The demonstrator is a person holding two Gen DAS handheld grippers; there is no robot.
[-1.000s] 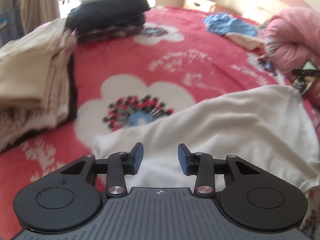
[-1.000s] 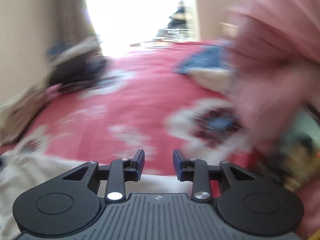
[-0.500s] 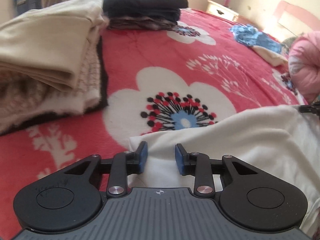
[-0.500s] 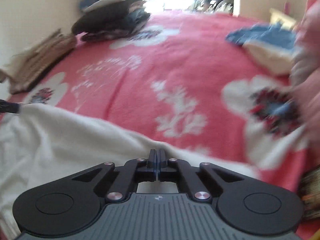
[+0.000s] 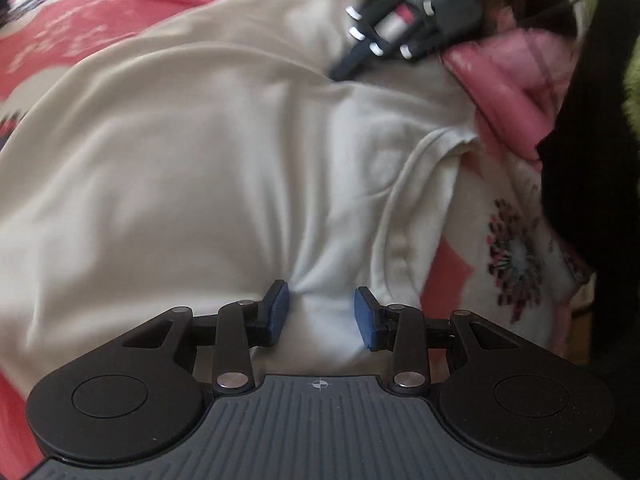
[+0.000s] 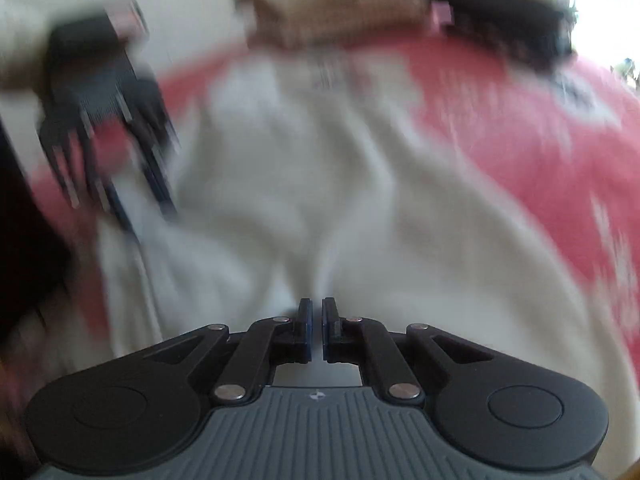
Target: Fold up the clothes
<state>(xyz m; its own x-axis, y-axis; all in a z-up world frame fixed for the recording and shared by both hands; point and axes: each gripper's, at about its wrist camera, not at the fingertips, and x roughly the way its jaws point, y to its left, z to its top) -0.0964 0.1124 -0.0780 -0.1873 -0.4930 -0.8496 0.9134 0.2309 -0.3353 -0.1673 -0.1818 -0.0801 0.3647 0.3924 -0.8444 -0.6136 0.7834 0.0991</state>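
Only cream garment (image 5: 208, 168), red floral blanket (image 5: 80, 12), no containers

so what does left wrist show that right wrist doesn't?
Left wrist only: the white garment's ribbed neckline, a pink quilted item, and the left tongs open with a fabric fold between the pads.

Right wrist only: folded piles at the far edge of the bed, and the right tongs shut; whether they pinch cloth is unclear.

Both: the garment on the red floral blanket, and each view catches the other tongs.
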